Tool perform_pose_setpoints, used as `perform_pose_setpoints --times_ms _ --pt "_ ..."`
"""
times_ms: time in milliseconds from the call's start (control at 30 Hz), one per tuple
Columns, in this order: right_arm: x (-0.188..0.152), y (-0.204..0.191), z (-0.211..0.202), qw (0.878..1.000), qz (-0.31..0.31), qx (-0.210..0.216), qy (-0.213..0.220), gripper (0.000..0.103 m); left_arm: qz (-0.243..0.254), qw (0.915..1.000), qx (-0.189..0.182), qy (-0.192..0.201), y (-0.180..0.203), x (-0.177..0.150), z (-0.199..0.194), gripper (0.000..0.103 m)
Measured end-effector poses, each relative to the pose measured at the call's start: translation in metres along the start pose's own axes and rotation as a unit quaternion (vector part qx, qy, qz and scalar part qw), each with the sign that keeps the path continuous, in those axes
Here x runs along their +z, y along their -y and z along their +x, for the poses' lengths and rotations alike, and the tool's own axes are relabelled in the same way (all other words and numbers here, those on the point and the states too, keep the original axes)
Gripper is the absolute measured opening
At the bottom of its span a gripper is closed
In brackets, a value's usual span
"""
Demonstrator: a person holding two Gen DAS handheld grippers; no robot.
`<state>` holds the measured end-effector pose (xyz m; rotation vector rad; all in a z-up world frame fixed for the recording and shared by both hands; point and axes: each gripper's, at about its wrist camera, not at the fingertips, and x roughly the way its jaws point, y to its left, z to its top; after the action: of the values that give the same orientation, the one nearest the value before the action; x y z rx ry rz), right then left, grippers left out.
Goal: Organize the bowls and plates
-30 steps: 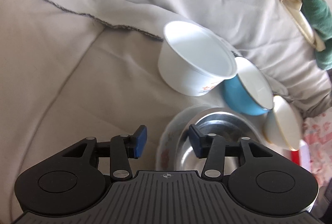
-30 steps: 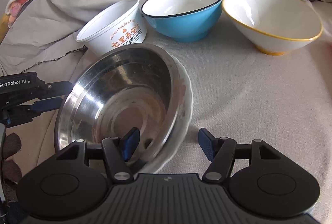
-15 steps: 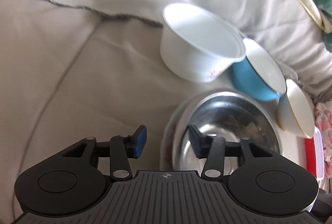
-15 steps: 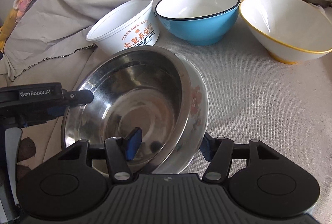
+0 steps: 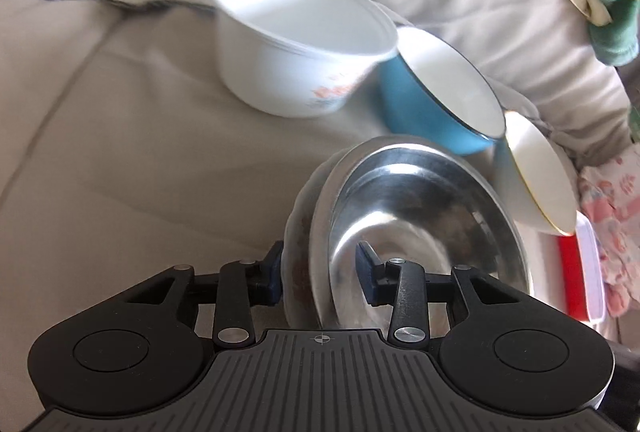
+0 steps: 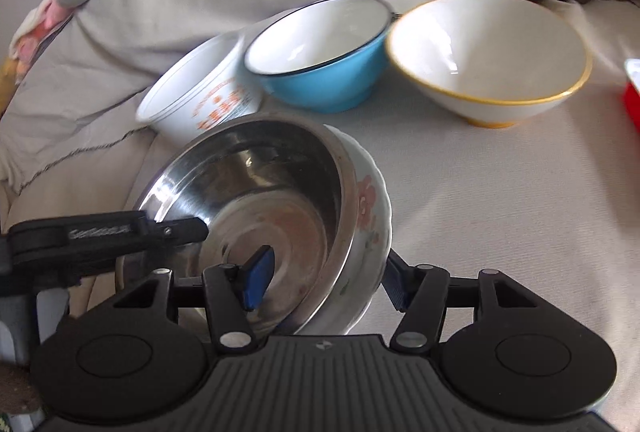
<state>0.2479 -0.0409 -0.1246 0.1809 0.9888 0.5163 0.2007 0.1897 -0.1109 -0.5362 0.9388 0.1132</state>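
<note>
Right wrist view: rumpled beige sheet (image 6: 460,199) under bowls (image 6: 320,71).

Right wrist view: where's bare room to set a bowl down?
Free: cloth right of the steel bowl stack, bounded by yellow-rimmed bowl and red box. Crowded: white tub, blue bowl and yellow-rimmed bowl packed together behind.

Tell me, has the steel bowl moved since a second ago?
Yes. In the right wrist view the steel bowl, nested in the floral dish, has tipped up and sits nearer the printed white cup.
</note>
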Motion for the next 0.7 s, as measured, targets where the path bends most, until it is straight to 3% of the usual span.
perform_pose_setpoints --times_ms 133,267,533,600,700 --pt "-0.001 0.002 -0.003 1.000 -0.008 -0.002 0.007 0.059 0.026 0.9994 0.023 0.007 0.012 -0.005 0.002 0.041" --pt "-0.005 -0.001 0.001 0.999 -0.027 -0.017 0.016 0.059 0.025 0.9995 0.014 0.012 0.011 -0.007 -0.002 0.041" --pt "-0.003 0.001 0.001 1.000 -0.026 -0.008 0.016 0.059 0.026 0.9995 0.010 0.013 0.008 -0.007 -0.001 0.040" --pt "-0.002 0.002 -0.004 0.999 -0.027 -0.009 0.023 0.059 0.022 0.9994 0.002 0.027 0.005 -0.008 -0.009 0.039" --pt "0.000 0.008 -0.032 0.997 -0.034 -0.023 0.066 0.059 0.025 0.9971 0.011 0.072 0.000 -0.011 -0.031 0.039"
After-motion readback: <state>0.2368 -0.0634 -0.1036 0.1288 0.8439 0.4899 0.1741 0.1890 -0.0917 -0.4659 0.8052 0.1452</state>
